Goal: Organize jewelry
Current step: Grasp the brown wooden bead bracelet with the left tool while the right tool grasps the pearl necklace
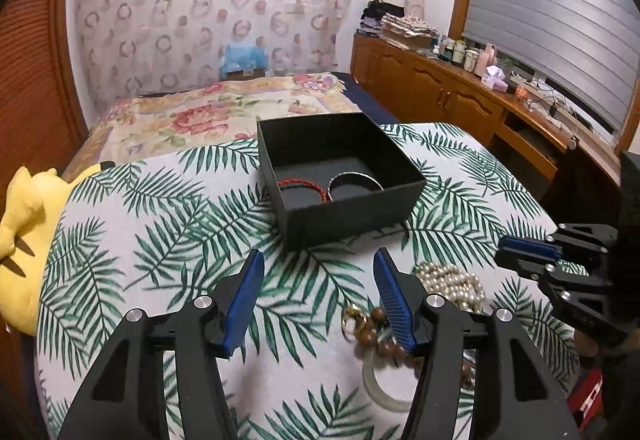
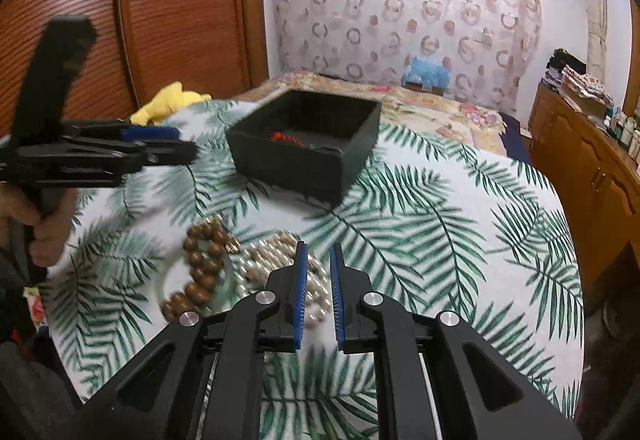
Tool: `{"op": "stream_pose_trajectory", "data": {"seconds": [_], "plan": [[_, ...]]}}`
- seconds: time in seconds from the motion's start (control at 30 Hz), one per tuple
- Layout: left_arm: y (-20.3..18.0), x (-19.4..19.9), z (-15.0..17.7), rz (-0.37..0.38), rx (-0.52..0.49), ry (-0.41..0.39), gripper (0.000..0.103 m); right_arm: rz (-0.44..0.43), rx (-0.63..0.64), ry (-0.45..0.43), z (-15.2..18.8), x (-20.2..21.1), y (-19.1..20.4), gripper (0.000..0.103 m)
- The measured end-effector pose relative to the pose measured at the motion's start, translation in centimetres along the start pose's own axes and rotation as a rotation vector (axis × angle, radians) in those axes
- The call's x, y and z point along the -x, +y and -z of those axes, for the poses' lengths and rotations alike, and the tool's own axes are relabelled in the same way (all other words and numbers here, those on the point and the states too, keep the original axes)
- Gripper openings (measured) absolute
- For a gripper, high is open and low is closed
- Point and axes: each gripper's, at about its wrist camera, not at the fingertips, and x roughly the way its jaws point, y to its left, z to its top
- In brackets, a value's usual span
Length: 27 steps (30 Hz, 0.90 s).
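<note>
An open black box (image 1: 352,215) sits on a palm-leaf cloth and holds a red braided bracelet (image 1: 300,185) and a silver bangle (image 1: 354,175). Near me lie a pearl strand (image 1: 452,282), a brown wooden bead bracelet (image 1: 380,336), a gold ring (image 1: 352,320) and a pale bangle (image 1: 384,388). My left gripper (image 1: 318,260) is open and empty, just short of the box. My right gripper (image 2: 318,252) has its jaws narrowly apart and empty, above the pearls (image 2: 272,260), with the wooden beads (image 2: 204,264) to its left. The box (image 2: 304,163) lies ahead of it.
A yellow plush toy (image 1: 24,240) lies at the cloth's left edge. A floral bedspread (image 1: 208,115) lies behind the box. A wooden sideboard (image 1: 460,91) with bottles runs along the right wall. A wooden louvred wardrobe (image 2: 160,7) stands on the left.
</note>
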Motion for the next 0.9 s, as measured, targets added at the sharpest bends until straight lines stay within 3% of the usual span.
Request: {"op": "stream_pose_trajectory", "data": {"seconds": [0.27, 0.63, 0.73, 0.9], "plan": [[-1.6, 0.2, 2.0, 0.011, -0.023, 0.011, 0.057, 0.002, -0.017, 0.09, 1.6, -1.6, -1.4, 0.013], [-2.3, -0.6, 3.3, 0.02, -0.027, 0.043, 0.057, -0.025, -0.02, 0.136, 1.3, -3.0, -1.0, 0.015], [-2.4, -0.7, 3.5, 0.023, -0.029, 0.049, 0.057, 0.023, -0.001, 0.149, 1.1, -3.6, -0.9, 0.025], [-2.4, -1.0, 3.8, 0.026, -0.025, 0.059, 0.057, 0.097, 0.012, 0.16, 0.8, -4.0, -1.1, 0.026]]}}
